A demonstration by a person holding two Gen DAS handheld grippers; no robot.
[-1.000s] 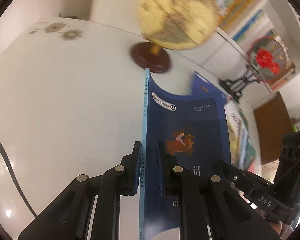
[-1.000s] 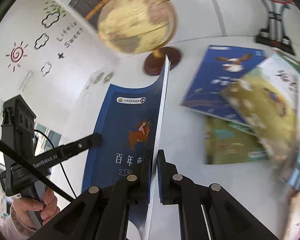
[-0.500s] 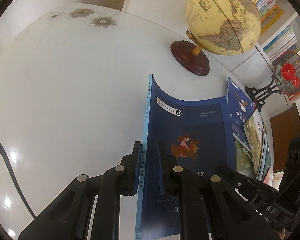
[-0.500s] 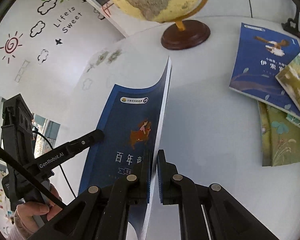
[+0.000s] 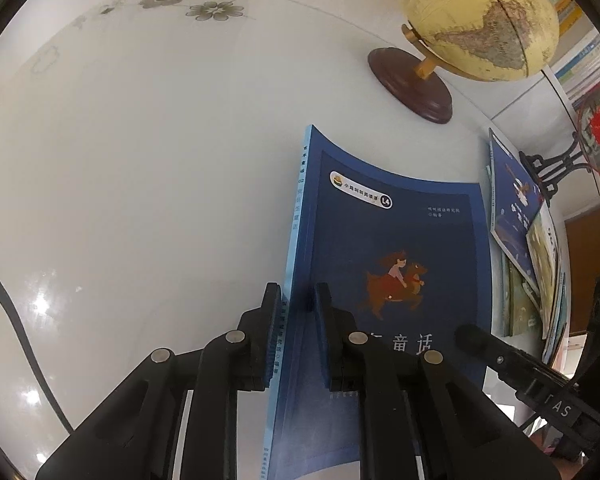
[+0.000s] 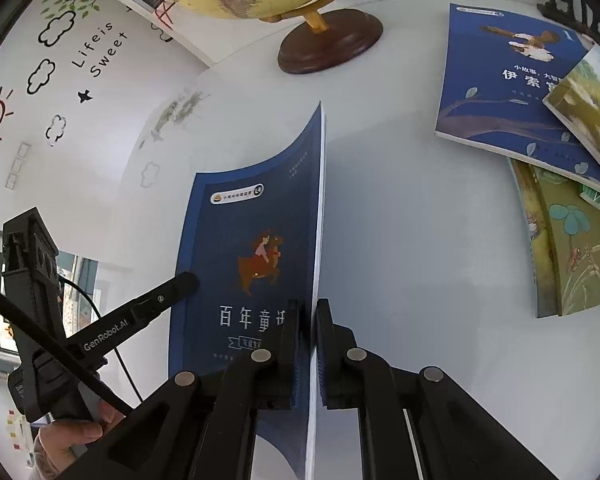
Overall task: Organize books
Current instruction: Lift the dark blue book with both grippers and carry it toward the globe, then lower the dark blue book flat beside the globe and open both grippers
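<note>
Dark blue book (image 5: 392, 264): thin glossy paperback, cover bowed, long axis pointing toward the globe (image 5: 480, 16) across the white desk (image 5: 140, 180). Your left gripper (image 5: 296, 340) is easing its jaws open astride the spine; your right gripper (image 6: 312, 344) pinches the page edge.

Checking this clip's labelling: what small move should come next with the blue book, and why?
Probably ease it down and release: the dark blue book hangs close over the white table, the left tool is opening around its spine, and the right tool is shut on its page edge.
</note>
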